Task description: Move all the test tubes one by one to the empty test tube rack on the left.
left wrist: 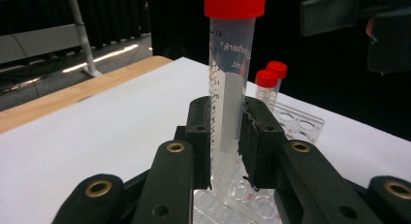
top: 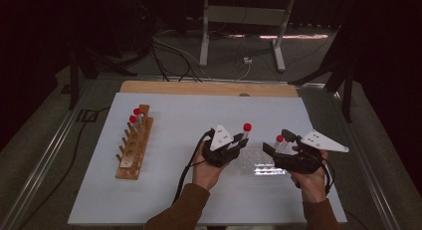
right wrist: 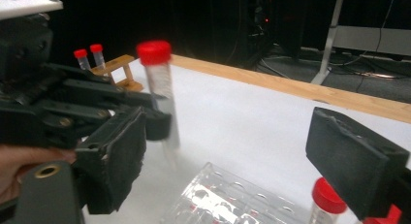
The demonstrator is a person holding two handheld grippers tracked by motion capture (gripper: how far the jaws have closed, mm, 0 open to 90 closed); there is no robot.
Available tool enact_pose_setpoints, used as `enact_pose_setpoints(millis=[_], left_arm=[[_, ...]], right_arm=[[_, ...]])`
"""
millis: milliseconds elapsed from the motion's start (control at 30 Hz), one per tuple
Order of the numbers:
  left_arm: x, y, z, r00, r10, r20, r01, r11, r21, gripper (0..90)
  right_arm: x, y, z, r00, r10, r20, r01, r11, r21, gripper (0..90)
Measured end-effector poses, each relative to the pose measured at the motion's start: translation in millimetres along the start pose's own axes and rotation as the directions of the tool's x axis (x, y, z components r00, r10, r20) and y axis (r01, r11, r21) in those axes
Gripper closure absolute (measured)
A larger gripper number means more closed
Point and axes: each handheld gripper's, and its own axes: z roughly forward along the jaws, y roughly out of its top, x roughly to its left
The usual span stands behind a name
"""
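A clear graduated centrifuge tube [left wrist: 227,103] with a red screw cap stands upright, its tapered tip just above the clear plastic rack [top: 259,163] right of centre.

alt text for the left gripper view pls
The left gripper's two black fingers clamp an upright clear tube with a red cap over a clear plastic rack. Two more red-capped tubes stand behind it.

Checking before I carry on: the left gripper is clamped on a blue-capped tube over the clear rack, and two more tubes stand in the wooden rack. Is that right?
Not quite: the cap is red, not blue, as the left gripper view shows. The left gripper is clamped on a red-capped tube over the clear rack, and two more tubes stand in the wooden rack.
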Motion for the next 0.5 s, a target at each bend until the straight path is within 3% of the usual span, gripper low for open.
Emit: enact_pose_setpoints(millis=[500], left_arm=[[21.2, 1.0, -23.8, 0.9985, -0.02, -0.051, 0.02, 0.9997, -0.016, 76.3]], right_arm=[[-19.0, -4.5, -7.9, 0.9993, 0.013, 0.035, -0.014, 1.0, 0.006, 4.0]])
